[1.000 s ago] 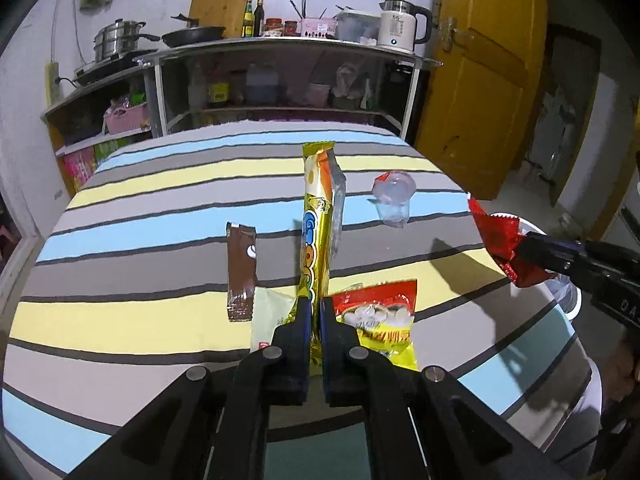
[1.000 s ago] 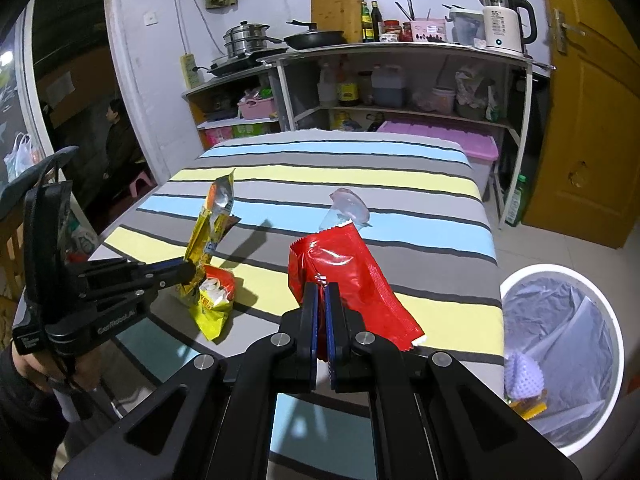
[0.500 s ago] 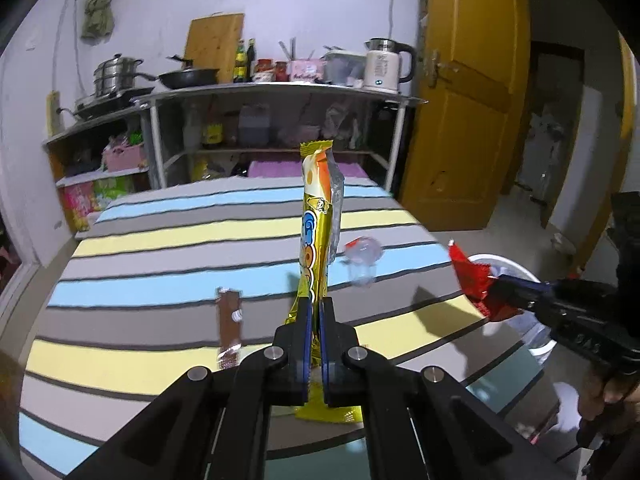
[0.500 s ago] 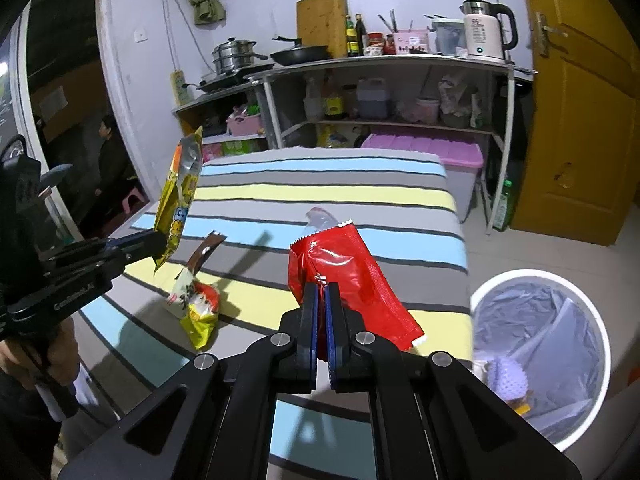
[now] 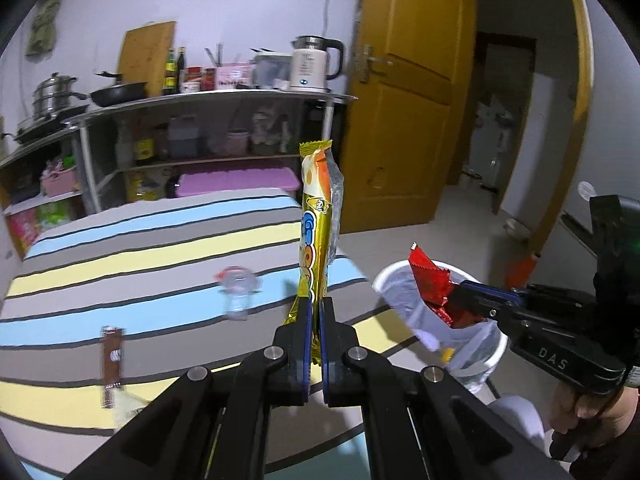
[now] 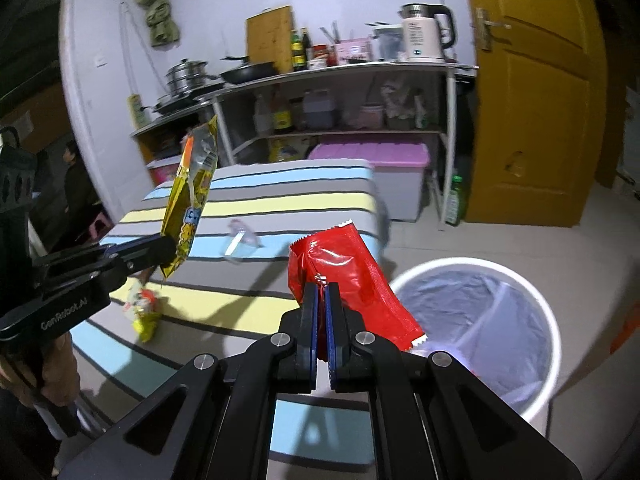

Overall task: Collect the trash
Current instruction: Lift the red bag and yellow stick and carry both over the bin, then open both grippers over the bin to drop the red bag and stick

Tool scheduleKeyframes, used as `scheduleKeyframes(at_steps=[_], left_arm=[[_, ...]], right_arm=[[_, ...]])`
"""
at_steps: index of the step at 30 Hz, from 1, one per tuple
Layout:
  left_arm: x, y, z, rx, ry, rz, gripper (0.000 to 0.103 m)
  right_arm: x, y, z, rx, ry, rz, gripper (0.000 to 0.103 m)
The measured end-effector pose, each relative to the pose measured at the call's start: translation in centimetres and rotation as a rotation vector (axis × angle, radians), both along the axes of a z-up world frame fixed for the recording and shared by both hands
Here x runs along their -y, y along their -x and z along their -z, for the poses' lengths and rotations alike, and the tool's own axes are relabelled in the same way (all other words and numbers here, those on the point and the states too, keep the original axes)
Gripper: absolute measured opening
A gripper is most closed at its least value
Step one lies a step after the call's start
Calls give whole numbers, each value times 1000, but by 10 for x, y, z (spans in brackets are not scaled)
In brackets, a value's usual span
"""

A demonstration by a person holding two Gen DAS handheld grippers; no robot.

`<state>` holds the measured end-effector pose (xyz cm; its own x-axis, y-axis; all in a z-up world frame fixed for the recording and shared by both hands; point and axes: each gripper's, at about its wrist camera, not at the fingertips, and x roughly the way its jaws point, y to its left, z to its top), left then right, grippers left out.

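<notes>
My left gripper (image 5: 317, 304) is shut on a tall yellow snack wrapper (image 5: 318, 216) and holds it upright above the striped table's right edge; this wrapper also shows in the right wrist view (image 6: 191, 200). My right gripper (image 6: 322, 292) is shut on a red wrapper (image 6: 348, 272), held over the near rim of the white trash bin (image 6: 548, 312). In the left wrist view the red wrapper (image 5: 430, 288) hangs over the bin (image 5: 384, 280). A clear plastic cup (image 5: 237, 288), a brown wrapper (image 5: 111, 356) and a red-yellow packet (image 6: 142, 312) lie on the table.
The striped table (image 5: 120, 256) fills the left. The bin, lined with a plastic bag, stands on the floor at the table's right. A metal shelf unit (image 5: 200, 100) with kettle and pans stands behind. A yellow door (image 5: 404, 100) is at right.
Both grippers have swung right toward the bin, each still holding its wrapper. The red wrapper now hangs over the bin. The table items have not moved.
</notes>
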<state>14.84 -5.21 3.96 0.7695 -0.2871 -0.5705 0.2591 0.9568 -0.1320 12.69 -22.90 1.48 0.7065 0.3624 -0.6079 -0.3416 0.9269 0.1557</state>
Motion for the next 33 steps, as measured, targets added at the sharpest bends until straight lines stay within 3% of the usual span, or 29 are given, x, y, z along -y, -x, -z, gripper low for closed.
scheduleKeyframes(at_steps=[20,31,33], left_arm=[[114,-38,34,-91,-1,211,3],[140,-59,56,-145,-3,258,4],[141,-62,60,-158,-4,256,9]], right_arm=[[92,-12,23,-60,-27,188,4],[112,-25,44,-120,-34,226,4],[114,-27,47,-126,-38,236,9]])
